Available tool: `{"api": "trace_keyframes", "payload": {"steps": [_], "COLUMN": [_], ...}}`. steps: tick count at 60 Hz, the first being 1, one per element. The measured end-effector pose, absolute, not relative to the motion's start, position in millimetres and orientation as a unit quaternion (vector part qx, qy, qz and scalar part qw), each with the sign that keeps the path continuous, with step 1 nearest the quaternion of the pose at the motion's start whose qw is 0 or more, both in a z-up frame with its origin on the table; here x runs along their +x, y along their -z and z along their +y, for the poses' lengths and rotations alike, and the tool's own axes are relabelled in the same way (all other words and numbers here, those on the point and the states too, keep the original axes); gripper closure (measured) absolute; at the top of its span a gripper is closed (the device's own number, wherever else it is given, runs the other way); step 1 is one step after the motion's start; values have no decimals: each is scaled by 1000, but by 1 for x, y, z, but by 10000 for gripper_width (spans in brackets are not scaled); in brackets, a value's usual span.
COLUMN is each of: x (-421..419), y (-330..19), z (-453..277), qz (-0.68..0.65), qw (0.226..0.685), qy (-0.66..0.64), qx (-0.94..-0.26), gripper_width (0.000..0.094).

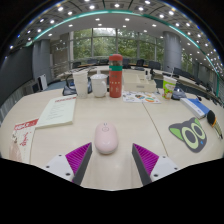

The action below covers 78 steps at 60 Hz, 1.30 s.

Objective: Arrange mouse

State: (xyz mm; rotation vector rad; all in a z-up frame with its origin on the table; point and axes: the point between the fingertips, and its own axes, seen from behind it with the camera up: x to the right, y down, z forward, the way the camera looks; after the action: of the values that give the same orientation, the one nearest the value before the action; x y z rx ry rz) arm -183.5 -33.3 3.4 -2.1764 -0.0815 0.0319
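The gripper (116, 160) hangs low over a pale wooden table (60, 150), its two fingers spread wide apart with nothing pinched between them; the magenta pads (78, 156) on their inner faces show clearly on both sides. The mouse (106, 138), a pale pinkish-white one, lies flat on the table just ahead of the fingertips and roughly in line with the gap between them, a little nearer the left finger. Neither finger touches it.

Beyond the mouse, well apart from it, a tall red bottle (115, 77) with a green band stands upright near the middle of the table. Just left of the bottle sits a white cup (99, 86), and farther left another pale cup (80, 82). A sheet of paper (58, 111) lies flat to the left of the mouse, and nearer the table's left edge is a booklet with red printing (20, 135). To the right of the fingers a mat printed with a dark cat face (186, 134) lies on the table. Behind it, near the far right, there is a yellow-green cup (169, 87) and some small clutter too small to tell apart.

The room behind is a large open office with big windows (100, 45) and rows of ceiling lights (90, 8)
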Motion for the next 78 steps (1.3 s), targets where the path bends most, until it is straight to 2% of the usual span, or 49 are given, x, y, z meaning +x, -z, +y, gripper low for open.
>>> {"api": "trace_keyframes", "payload": {"steps": [12, 17, 20, 38, 43, 54, 60, 65, 71, 78], "x": [-194, -199, -203, -202, -196, -129, -52, 15, 82, 124], "y": [12, 11, 11, 4, -24, -144, -169, -156, -114, -62], "z": [8, 17, 21, 20, 14, 4, 5, 11, 11, 10], "qz": [-49, -49, -54, -73, -77, -53, -44, -32, -23, -34], "qw": [457, 457, 457, 449, 466, 537, 554, 539, 510, 480], "qy": [-8, -10, -12, -12, -18, -36, -15, 1, 10, 10], "qx": [-888, -888, -888, -890, -882, -841, -831, -841, -860, -876], "gripper_width": [187, 307, 432, 608, 611, 611, 612, 613, 614, 613]}}
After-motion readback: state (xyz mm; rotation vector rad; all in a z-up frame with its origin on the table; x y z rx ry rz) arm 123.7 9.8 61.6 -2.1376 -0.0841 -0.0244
